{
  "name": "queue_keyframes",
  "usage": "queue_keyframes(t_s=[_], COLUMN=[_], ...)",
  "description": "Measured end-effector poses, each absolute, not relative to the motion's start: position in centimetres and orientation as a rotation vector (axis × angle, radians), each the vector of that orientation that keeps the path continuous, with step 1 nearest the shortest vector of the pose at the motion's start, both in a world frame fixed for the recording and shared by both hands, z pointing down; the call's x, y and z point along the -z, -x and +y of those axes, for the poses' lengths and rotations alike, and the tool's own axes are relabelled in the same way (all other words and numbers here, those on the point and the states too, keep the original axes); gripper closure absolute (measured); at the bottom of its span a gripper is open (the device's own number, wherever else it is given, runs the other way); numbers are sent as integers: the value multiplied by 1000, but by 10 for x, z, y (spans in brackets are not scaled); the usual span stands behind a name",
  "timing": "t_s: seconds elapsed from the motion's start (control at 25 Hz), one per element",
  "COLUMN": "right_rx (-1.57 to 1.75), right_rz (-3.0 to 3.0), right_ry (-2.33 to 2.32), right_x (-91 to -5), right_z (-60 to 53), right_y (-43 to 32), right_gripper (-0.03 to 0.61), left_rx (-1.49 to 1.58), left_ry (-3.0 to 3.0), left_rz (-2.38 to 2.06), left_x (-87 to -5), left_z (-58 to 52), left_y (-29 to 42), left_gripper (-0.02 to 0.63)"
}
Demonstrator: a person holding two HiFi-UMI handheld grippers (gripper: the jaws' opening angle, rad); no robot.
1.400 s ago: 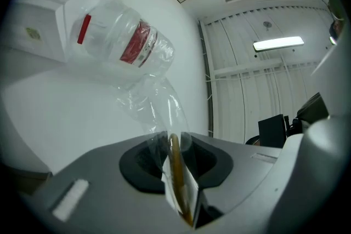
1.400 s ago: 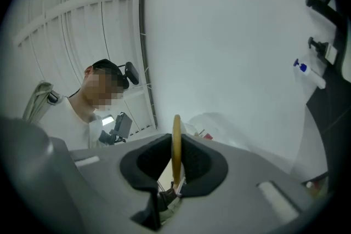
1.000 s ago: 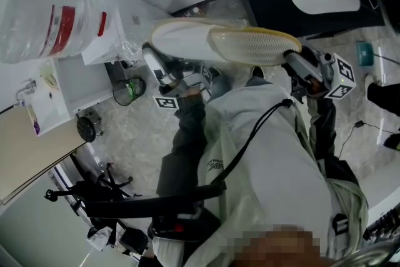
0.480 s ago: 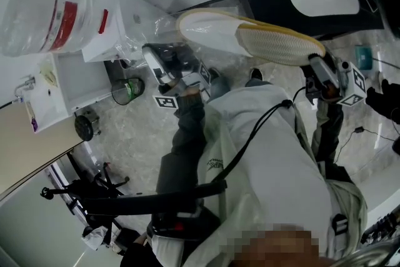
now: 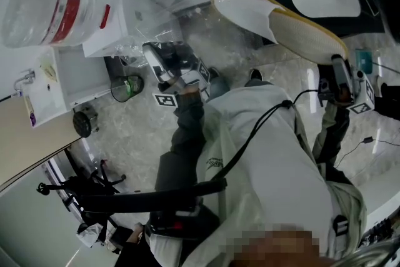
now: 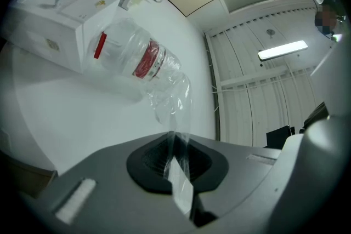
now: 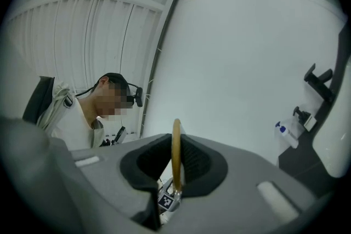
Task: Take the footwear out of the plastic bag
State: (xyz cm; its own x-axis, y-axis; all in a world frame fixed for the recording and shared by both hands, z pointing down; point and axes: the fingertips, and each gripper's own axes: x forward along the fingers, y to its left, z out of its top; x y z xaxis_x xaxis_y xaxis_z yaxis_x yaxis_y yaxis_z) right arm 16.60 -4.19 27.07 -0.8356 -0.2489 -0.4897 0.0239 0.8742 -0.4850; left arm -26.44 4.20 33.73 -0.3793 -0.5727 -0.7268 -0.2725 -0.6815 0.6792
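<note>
The right gripper [image 5: 335, 72] is clamped on the sole edge of the white slipper [image 5: 262, 12]. The slipper's length slants from there toward the plastic bag [image 5: 56, 9]. The left gripper [image 5: 156, 56] is clenched on the bag's film, nearer the bag, with the slipper seemingly clear beside it.

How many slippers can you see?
1. The slipper is up in the air, pinched at one end by the right gripper, outside the plastic bag. Another may hide in that bag.
</note>
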Motion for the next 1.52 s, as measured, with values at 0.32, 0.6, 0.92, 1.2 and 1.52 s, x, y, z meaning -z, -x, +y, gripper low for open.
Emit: queue_keyframes(t_s=[0.32, 0.6, 0.92, 1.2, 1.52], right_rx=[559, 592, 804, 955, 1065], right_rz=[2380, 2225, 2125, 2103, 2059], right_ry=[224, 98, -93, -116, -112], right_x=[-250, -228, -246, -273, -294], right_z=[-49, -41, -34, -35, -40], right_y=[-200, -178, -110, -79, -72], right_gripper=[535, 535, 535, 535, 535], left_rx=[2116, 2001, 1963, 1984, 2028], left_ry=[-1659, -1668, -1649, -1699, -1709], left_rz=[-1214, -1114, -948, -861, -775], left_x=[-340, -351, -356, -347, -342], left_z=[45, 24, 9, 14, 18], left_y=[265, 222, 176, 169, 168], left_gripper=[630, 629, 629, 592, 462])
